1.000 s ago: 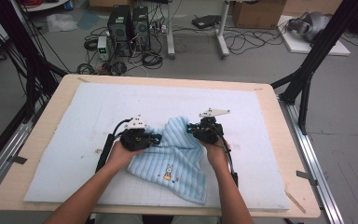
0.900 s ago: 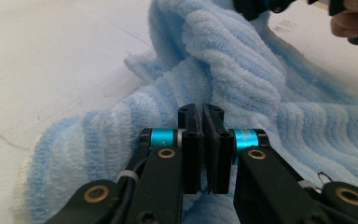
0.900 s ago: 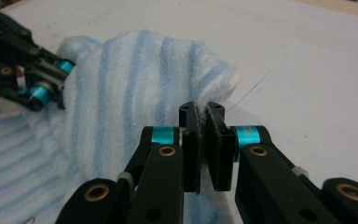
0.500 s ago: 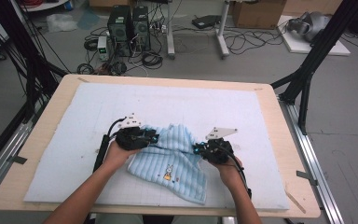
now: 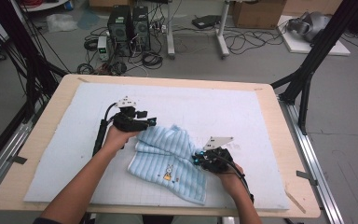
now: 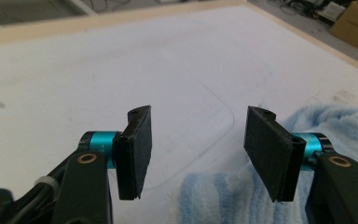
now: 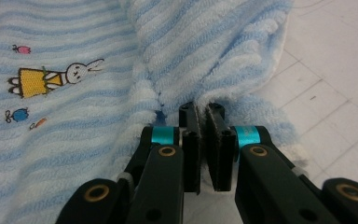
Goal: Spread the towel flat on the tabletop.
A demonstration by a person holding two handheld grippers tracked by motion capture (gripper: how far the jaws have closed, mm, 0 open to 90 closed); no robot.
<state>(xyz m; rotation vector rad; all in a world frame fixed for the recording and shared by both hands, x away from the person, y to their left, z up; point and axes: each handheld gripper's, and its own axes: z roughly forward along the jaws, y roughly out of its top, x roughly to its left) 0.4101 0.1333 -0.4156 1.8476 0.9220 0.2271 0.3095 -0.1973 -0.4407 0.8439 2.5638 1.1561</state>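
The blue-and-white striped towel lay rumpled on the white mat near the front middle of the worktop, partly folded over on itself, its bunny embroidery facing up.

At the towel's right edge, the right claw was clamped shut on a bunched fold of the cloth; in the right gripper view the pads met with terry pinched between them. At the towel's upper left corner, the left claw stood well open with nothing between its pads; its jaws had just been opening, and the towel's edge lay just below and beside the right-hand pad, untouched.

The step in hand looked like spreading or refolding the towel. To do it well, the right claw should probably hold its pinch steady as an anchor while the left claw finds a clean single corner of the towel, not a thick bunch, and closes fully before any pull. Drawing the two claws apart low over the mat would likely flatten the ridge running through the towel's middle; lifting too high could let the free half flop back over the bunny.

No brand, label or readable writing showed on the towel. Beside the bunny sat only small stitched flowers and a carrot. The mat around the towel bore faint grid lines, no text.
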